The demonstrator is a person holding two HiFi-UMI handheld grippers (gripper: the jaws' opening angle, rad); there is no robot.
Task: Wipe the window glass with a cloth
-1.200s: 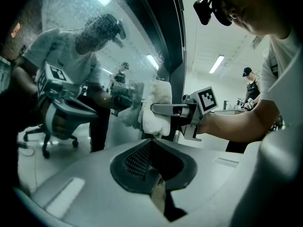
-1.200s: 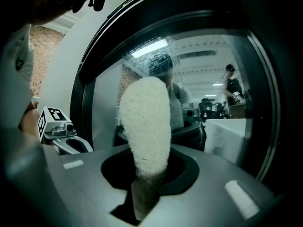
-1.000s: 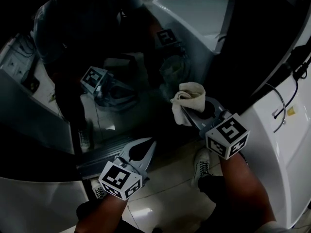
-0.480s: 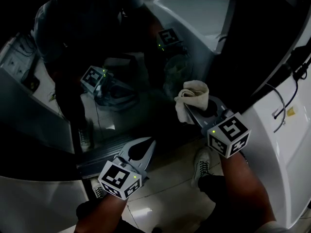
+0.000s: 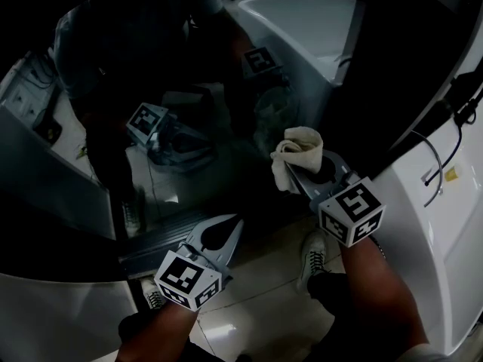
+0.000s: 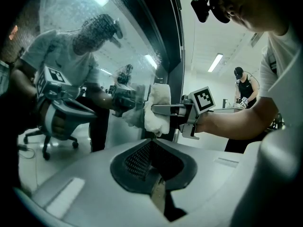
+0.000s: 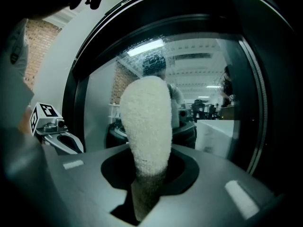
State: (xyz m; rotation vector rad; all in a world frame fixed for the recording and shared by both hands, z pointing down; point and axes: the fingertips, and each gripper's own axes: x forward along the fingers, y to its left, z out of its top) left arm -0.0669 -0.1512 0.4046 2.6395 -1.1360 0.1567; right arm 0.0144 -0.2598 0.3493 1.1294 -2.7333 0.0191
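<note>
right tongs (image 5: 300,176): pinching white cloth (image 5: 296,149); folded wad stands up out of jaws. cloth pressed against window glass (image 5: 189,89), meeting own reflection, at right part of pane near dark frame (image 5: 362,89). left tongs (image 5: 232,229): jaws pressed together, nothing between them. held lower and to left of right tongs, tips pointing toward lower edge of glass, well apart from cloth. pale floor tiles (image 5: 249,308) underneath.
</note>
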